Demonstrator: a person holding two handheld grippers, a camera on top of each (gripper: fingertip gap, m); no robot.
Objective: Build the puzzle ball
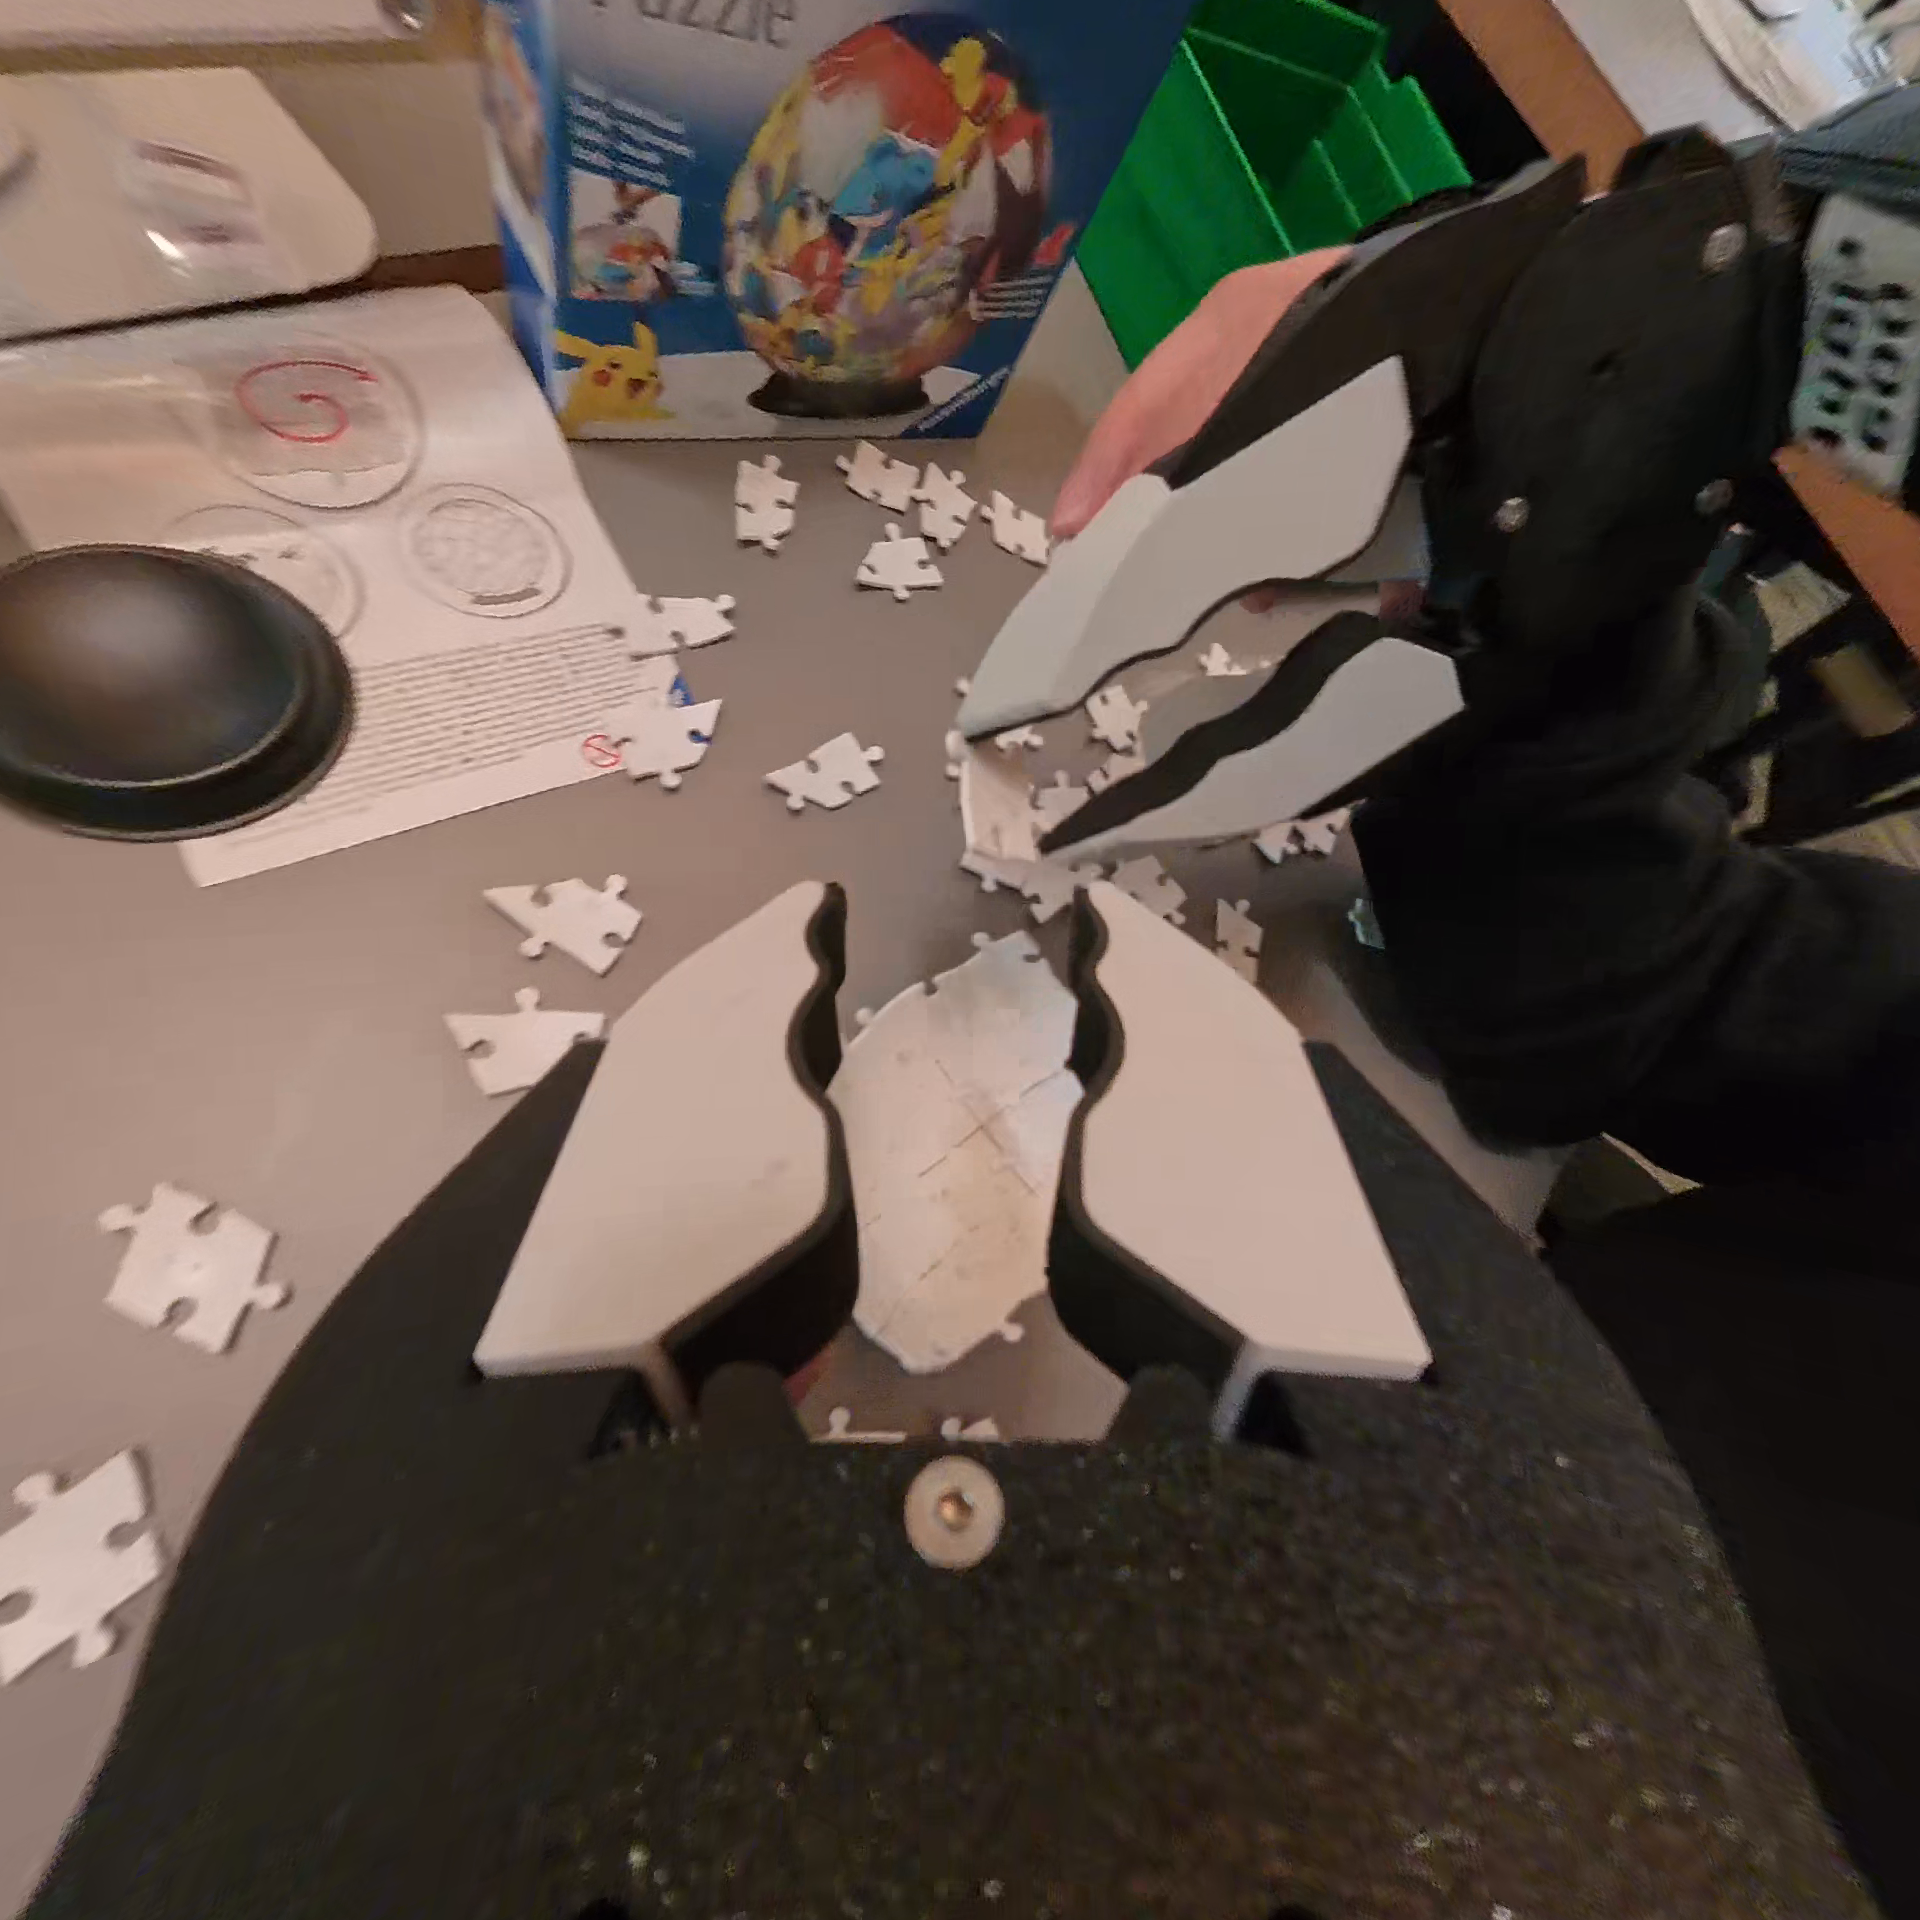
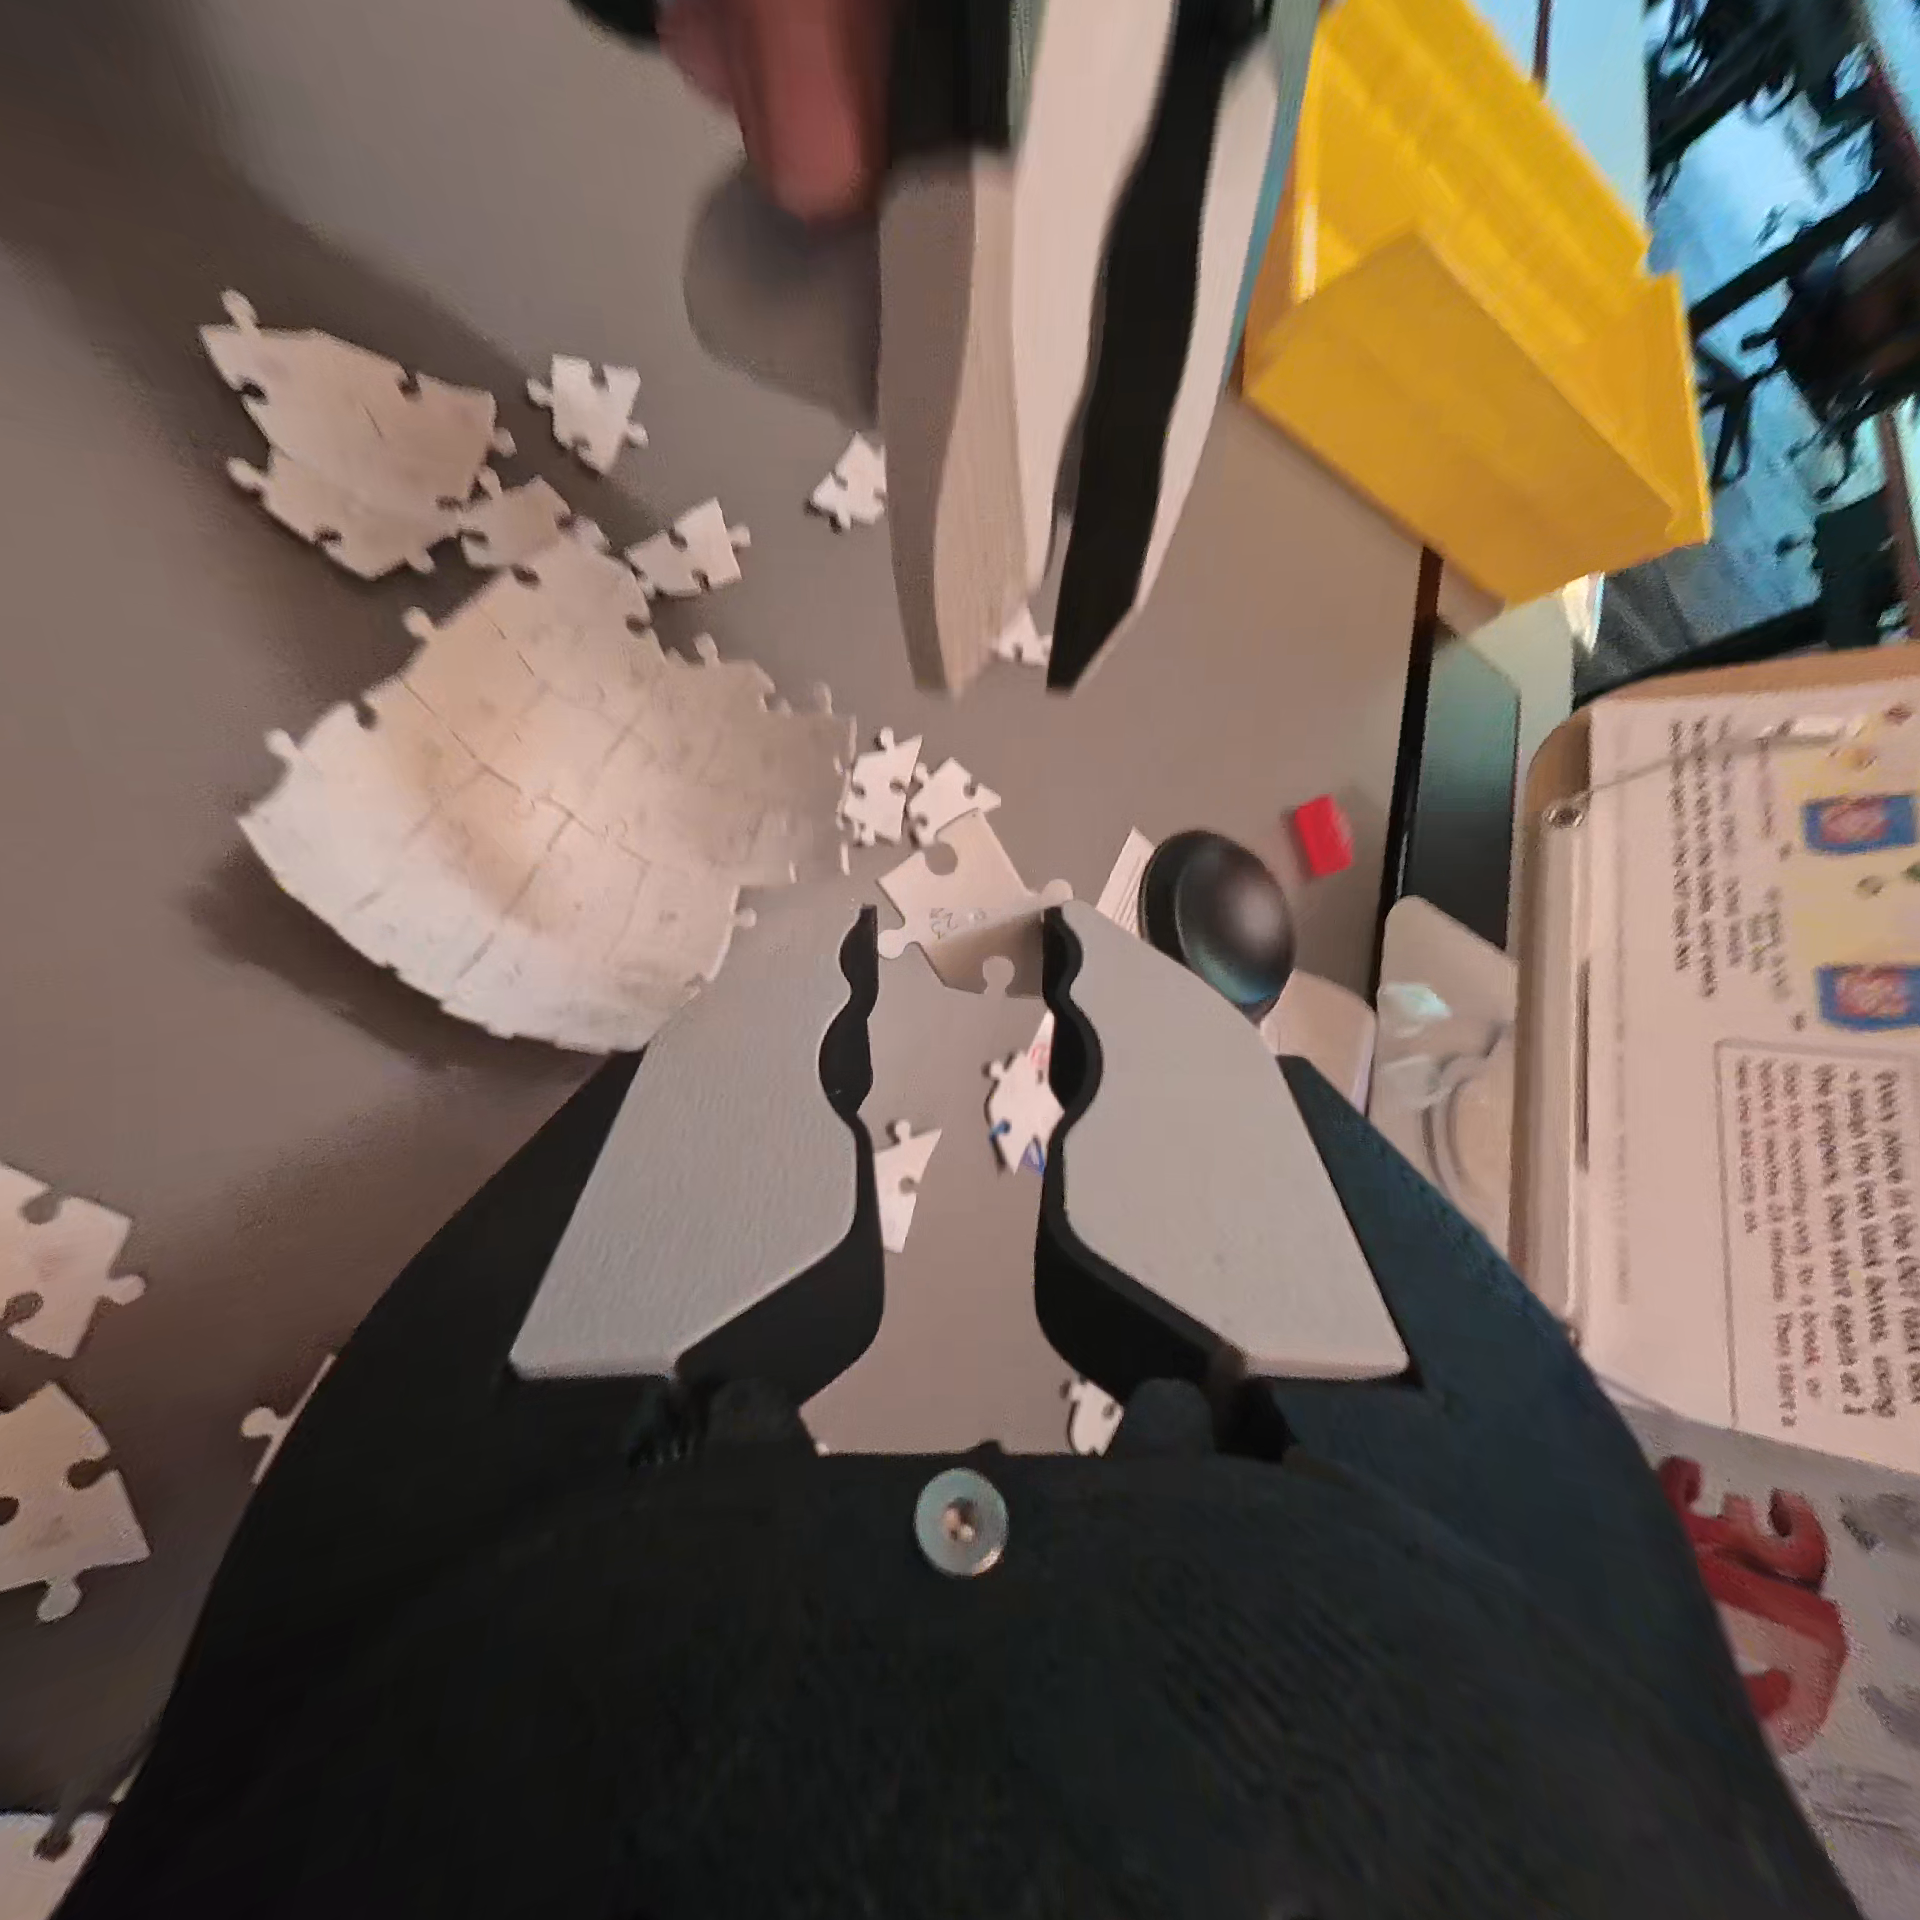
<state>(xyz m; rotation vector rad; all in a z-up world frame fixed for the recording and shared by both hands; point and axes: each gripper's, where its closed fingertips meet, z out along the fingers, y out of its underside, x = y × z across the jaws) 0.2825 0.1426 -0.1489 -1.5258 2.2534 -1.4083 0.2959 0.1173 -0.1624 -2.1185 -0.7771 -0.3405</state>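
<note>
**Left claw.** The left claw (image 1: 956, 904) has its two fingers apart. Between them a curved assembled puzzle section (image 1: 956, 1164), white side up, shows on the grey worktop (image 1: 312, 987). The section's edges run just beside the inner pads; no pad is seen pressing on it. In the right wrist view the same claw enters from above, fingers parted, with nothing held.

**Right claw.** The right claw (image 2: 961, 920) also has its fingers apart, with nothing clamped. A single puzzle piece (image 2: 956, 914) lies at the fingertips, its right edge at the right-hand fingertip (image 2: 1062, 920); whether they touch cannot be told. In the left wrist view the claw points down and to the left over a cluster of pieces. A hand (image 1: 1174, 395) and a black sleeve (image 1: 1558, 935) are behind it.

**Near surroundings.**
- A large curved shell (image 2: 520, 831) of joined pieces lies to the left of the right claw's tips.
- A smaller joined group (image 2: 343, 457) lies beyond it.
- Loose pieces (image 1: 566, 920) are scattered white side up across the worktop around both claws.

**Farther out.**
- A black domed stand (image 1: 156, 686) rests on a printed sheet (image 1: 468, 582), left of the left claw.
- A puzzle box (image 1: 790, 208) stands upright at the back.
- Green bins (image 1: 1247, 177) stand just beside the box.
- A yellow bin (image 2: 1455, 395) and a small red block (image 2: 1322, 836) lie beyond the right claw.
</note>
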